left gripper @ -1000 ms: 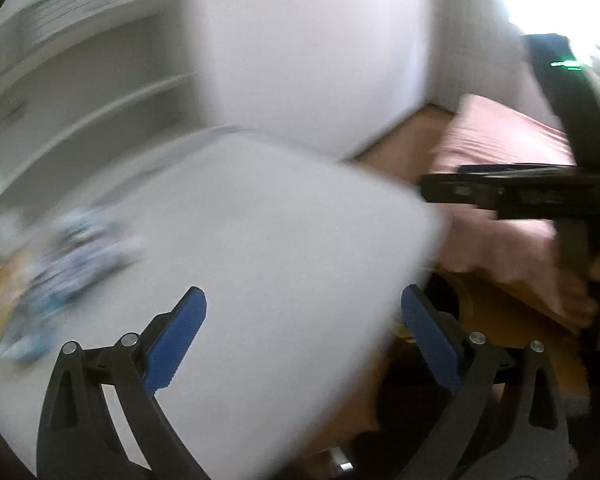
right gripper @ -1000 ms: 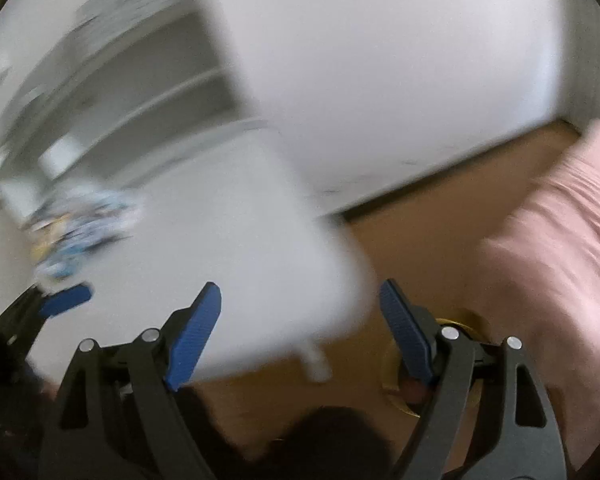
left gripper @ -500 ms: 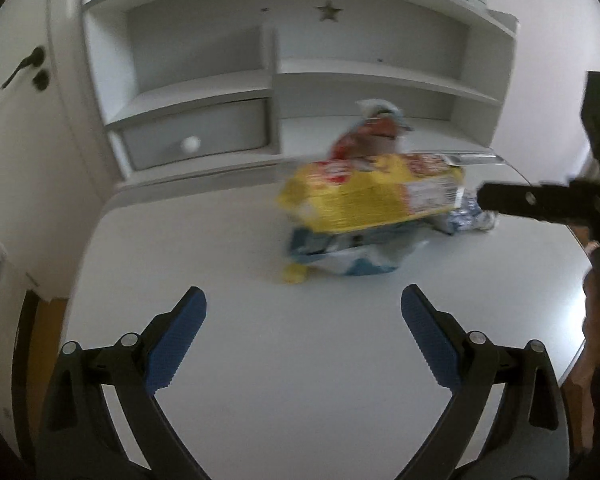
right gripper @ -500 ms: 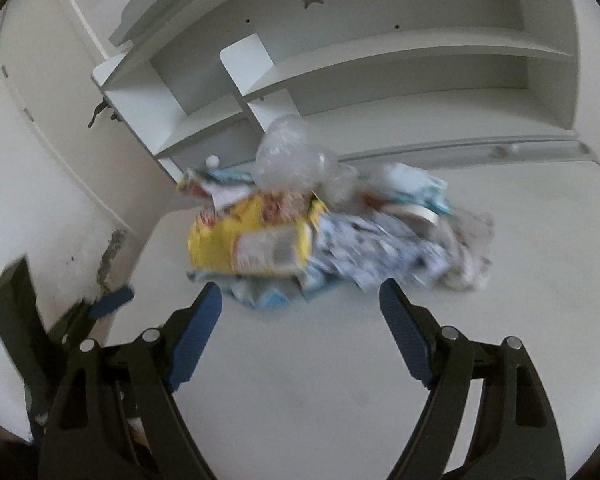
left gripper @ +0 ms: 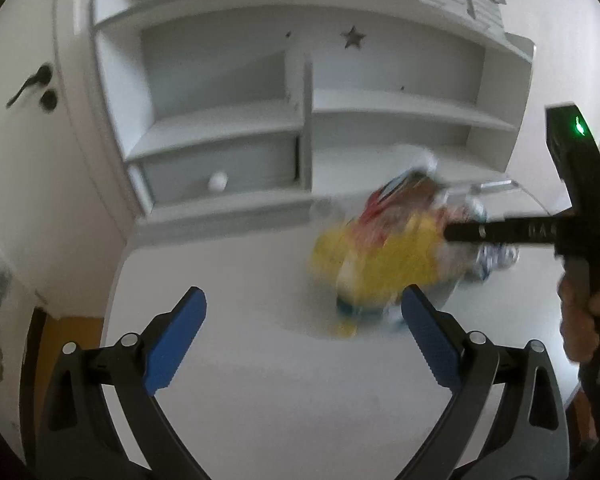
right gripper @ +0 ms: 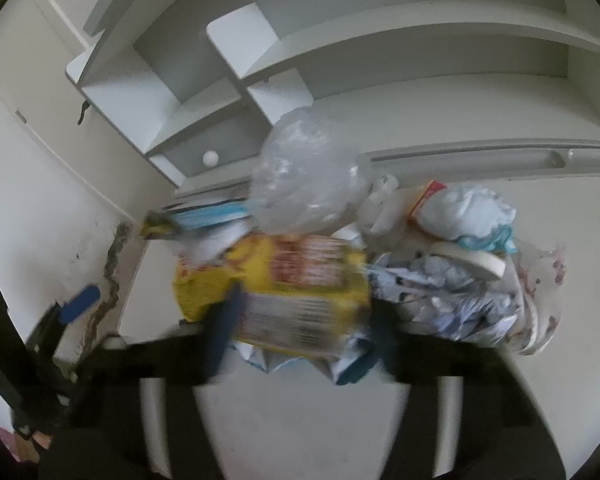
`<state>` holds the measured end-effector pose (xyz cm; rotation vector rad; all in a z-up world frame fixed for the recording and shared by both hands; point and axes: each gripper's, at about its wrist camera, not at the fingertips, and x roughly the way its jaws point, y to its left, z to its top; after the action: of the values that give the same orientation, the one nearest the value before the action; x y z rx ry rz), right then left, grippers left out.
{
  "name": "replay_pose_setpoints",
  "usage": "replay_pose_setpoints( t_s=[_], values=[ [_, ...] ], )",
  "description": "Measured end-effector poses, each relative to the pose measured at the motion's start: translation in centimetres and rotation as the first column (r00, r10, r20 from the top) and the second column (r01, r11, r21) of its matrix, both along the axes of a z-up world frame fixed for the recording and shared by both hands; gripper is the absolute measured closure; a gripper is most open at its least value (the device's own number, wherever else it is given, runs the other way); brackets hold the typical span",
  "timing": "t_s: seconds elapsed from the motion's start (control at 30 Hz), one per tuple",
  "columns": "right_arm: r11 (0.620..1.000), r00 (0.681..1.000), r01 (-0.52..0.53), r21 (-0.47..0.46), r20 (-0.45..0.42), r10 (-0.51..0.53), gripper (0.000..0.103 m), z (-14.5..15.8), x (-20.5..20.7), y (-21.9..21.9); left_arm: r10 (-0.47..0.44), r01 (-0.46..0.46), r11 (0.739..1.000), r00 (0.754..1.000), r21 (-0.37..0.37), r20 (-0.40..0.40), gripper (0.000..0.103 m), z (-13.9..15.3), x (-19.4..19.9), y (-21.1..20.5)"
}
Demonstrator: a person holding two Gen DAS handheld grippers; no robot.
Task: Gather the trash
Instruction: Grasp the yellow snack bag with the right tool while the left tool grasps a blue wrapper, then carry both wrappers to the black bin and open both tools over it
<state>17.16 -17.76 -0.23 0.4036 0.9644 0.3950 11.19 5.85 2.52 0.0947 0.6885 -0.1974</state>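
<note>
A heap of trash lies on the white desk [left gripper: 236,292]: a yellow snack bag [right gripper: 284,284], a clear crumpled plastic bag [right gripper: 304,168], blue-white wrappers [right gripper: 444,296], a white wad [right gripper: 464,212] and a roll of tape [right gripper: 468,260]. My right gripper [right gripper: 300,324] is blurred, its fingers either side of the yellow bag's near edge; the jaws still stand apart. In the left wrist view the yellow bag [left gripper: 380,268] is blurred, with the right gripper [left gripper: 500,234] reaching into the heap. My left gripper [left gripper: 300,340] is open and empty, left of the heap.
A white shelf unit [left gripper: 300,120] with a small drawer and round knob [left gripper: 218,180] stands at the back of the desk. A white door with a dark handle [left gripper: 32,84] is at left. The desk's left edge borders a cracked wall [right gripper: 108,272].
Both grippers swung from the desk's far end to face the trash heap. Over the last half second the right gripper moved in onto the yellow bag; the left drew a little left of it.
</note>
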Motion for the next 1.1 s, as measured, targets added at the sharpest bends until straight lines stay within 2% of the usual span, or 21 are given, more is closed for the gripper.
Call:
replay_pose_setpoints(
  t_s=[0.03, 0.17, 0.4, 0.5, 0.63, 0.7, 0.8, 0.83, 0.87, 0.9, 0.97, 1.1],
  values=[
    [1.0, 1.0, -0.003, 0.024, 0.004, 0.003, 0.082, 0.3, -0.2, -0.4, -0.01, 0.01, 1.0, 1.0, 0.01, 0.008, 0.008, 0.3, 0.9, -0.5],
    [0.999, 0.998, -0.016, 0.039, 0.065, 0.014, 0.087, 2.3, -1.8, -1.3, -0.033, 0.032, 0.998, 0.999, 0.05, 0.016, 0.008, 0.7, 3.3, -1.8],
    [0.998, 0.987, -0.056, 0.0, 0.153, 0.055, 0.088, 6.3, -6.1, -3.1, -0.116, 0.114, 0.992, 0.993, 0.048, 0.029, 0.008, -0.1, 3.9, -3.2],
    [0.999, 0.984, -0.049, -0.013, 0.172, 0.051, 0.088, 7.2, -7.9, -4.6, -0.147, 0.143, 0.986, 0.988, 0.084, 0.046, 0.008, -0.7, 4.5, -4.5],
    [1.0, 0.985, -0.019, -0.01, 0.173, 0.02, 0.088, 7.8, -10.1, -7.2, -0.151, 0.148, 0.986, 0.987, 0.079, 0.044, 0.009, -1.4, 5.9, -5.5],
    [1.0, 0.983, -0.009, -0.011, 0.181, 0.011, 0.088, 8.1, -11.0, -8.1, -0.148, 0.142, 0.985, 0.987, 0.096, 0.057, 0.016, -1.6, 6.0, -6.2],
    [1.0, 0.982, -0.003, 0.0, 0.187, 0.003, 0.088, 8.7, -12.0, -8.9, -0.181, 0.176, 0.98, 0.983, 0.09, 0.041, 0.044, -1.4, 6.3, -7.3],
    [1.0, 0.981, -0.002, 0.0, 0.193, 0.002, 0.088, 9.0, -12.3, -9.0, -0.179, 0.175, 0.98, 0.983, 0.091, 0.037, 0.066, -1.3, 6.4, -7.5],
    [1.0, 0.98, 0.003, 0.0, 0.2, -0.003, 0.088, 9.4, -12.6, -9.1, -0.167, 0.164, 0.982, 0.985, 0.093, 0.033, 0.082, -1.2, 6.5, -7.7],
    [1.0, 0.977, 0.012, -0.001, 0.212, -0.011, 0.088, 9.9, -12.9, -9.4, -0.147, 0.144, 0.986, 0.989, 0.086, 0.028, 0.089, -0.9, 6.5, -7.6],
    [0.999, 0.971, 0.035, -0.006, 0.236, -0.032, 0.088, 10.8, -13.8, -10.3, -0.117, 0.116, 0.993, 0.993, 0.034, 0.033, 0.092, 0.2, 6.2, -7.1],
    [0.994, 0.954, 0.106, 0.003, 0.281, -0.103, 0.088, 12.6, -16.2, -13.1, -0.03, 0.028, 0.999, 0.996, 0.018, 0.081, 0.092, 3.4, 4.3, -7.1]
  ],
)
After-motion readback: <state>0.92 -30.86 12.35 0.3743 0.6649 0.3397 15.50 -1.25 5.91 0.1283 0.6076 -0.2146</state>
